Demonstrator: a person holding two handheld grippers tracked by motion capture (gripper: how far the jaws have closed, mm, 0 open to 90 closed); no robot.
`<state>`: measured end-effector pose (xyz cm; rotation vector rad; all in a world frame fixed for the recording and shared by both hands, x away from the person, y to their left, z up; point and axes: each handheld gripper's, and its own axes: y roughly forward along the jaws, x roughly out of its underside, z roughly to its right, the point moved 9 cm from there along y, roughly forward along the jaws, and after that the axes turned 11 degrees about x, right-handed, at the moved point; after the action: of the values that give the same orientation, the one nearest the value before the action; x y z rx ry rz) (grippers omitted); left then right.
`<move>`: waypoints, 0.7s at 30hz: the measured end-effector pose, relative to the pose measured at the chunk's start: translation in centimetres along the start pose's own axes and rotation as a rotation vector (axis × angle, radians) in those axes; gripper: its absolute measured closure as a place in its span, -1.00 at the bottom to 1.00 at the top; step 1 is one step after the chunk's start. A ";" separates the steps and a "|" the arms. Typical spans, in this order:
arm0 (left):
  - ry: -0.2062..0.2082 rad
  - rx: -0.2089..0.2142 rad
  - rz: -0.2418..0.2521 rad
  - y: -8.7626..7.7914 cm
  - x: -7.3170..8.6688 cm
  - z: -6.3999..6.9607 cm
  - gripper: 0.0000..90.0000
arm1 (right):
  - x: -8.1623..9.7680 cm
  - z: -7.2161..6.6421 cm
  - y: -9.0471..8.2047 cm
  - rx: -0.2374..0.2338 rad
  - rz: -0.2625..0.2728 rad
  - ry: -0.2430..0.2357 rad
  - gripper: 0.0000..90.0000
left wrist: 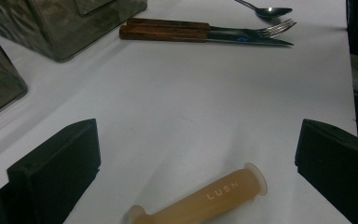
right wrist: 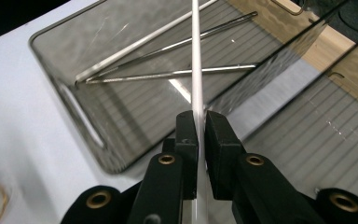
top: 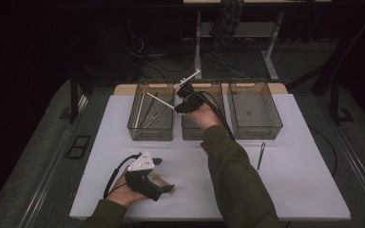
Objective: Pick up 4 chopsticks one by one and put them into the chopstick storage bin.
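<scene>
My right gripper (top: 183,97) hangs over the back of the table, between the left bin (top: 151,114) and the middle bin (top: 197,129). Its jaws are shut on a thin white rod (right wrist: 196,56), which reaches out over the left bin (right wrist: 65,93). In the high view the white rod (top: 159,100) slants to the left above that bin. Several thin rods (right wrist: 168,74) lie inside the bin. My left gripper (top: 165,175) rests near the table's front left, open. A tan tube marked LUSN (left wrist: 200,198) lies on the table between its jaws (left wrist: 196,140), touching neither.
A third clear bin (top: 255,109) stands at the back right. A wooden-handled fork and knife (left wrist: 168,29) and a spoon (left wrist: 265,10) lie ahead of my left gripper. One slim utensil (top: 260,156) lies right of the person's right sleeve (top: 233,180).
</scene>
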<state>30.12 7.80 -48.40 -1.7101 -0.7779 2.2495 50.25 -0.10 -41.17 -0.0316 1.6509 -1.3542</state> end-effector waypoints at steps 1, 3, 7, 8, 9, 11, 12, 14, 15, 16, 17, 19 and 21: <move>0.000 0.000 0.000 0.0 0.0 0.0 -1.00 | -0.3 -0.1 0.3 0.004 0.000 -0.002 0.86; 0.003 0.000 0.001 0.0 0.0 0.0 -1.00 | -0.8 -0.2 0.8 0.020 -0.009 0.006 0.86; 0.002 0.003 0.006 -0.1 -0.1 0.1 -1.00 | -1.7 -0.5 1.8 0.033 -0.019 0.017 0.86; 0.003 0.004 0.005 -0.1 -0.1 0.1 -1.00 | -1.9 -0.5 2.1 0.038 -0.023 0.020 0.86; 0.003 0.004 0.006 0.0 -0.1 0.1 -1.00 | -2.1 -0.6 2.4 0.043 -0.028 0.020 0.86; 0.005 0.005 0.008 -0.1 -0.1 0.1 -1.00 | -2.4 -0.9 2.9 0.057 -0.037 0.019 0.86; 0.005 0.006 0.009 -0.1 -0.1 0.1 -1.00 | -2.6 -1.0 3.2 0.062 -0.036 0.021 0.86; 0.003 0.005 0.010 -0.1 -0.1 0.1 -1.00 | -3.1 -1.3 3.6 0.067 -0.035 0.029 0.86; 0.004 0.006 0.010 -0.1 -0.1 0.1 -1.00 | -3.2 -1.4 3.9 0.076 -0.038 0.032 0.86; 0.004 0.006 0.009 -0.2 -0.1 0.1 -1.00 | -3.4 -1.4 4.1 0.083 -0.039 0.038 0.86; 0.004 0.007 0.011 -0.1 -0.1 0.1 -1.00 | -3.6 -1.5 4.2 0.088 -0.038 0.041 0.86; 0.005 0.007 0.012 -0.2 -0.1 0.1 -1.00 | -3.9 -1.7 4.5 0.093 -0.043 0.054 0.86; 0.004 0.008 0.013 -0.2 -0.1 0.1 -1.00 | -4.3 -1.8 4.8 0.094 -0.043 0.053 0.86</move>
<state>30.01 7.84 -48.16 -1.7206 -0.7583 2.2534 53.79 5.46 -42.28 0.0245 1.6361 -1.4751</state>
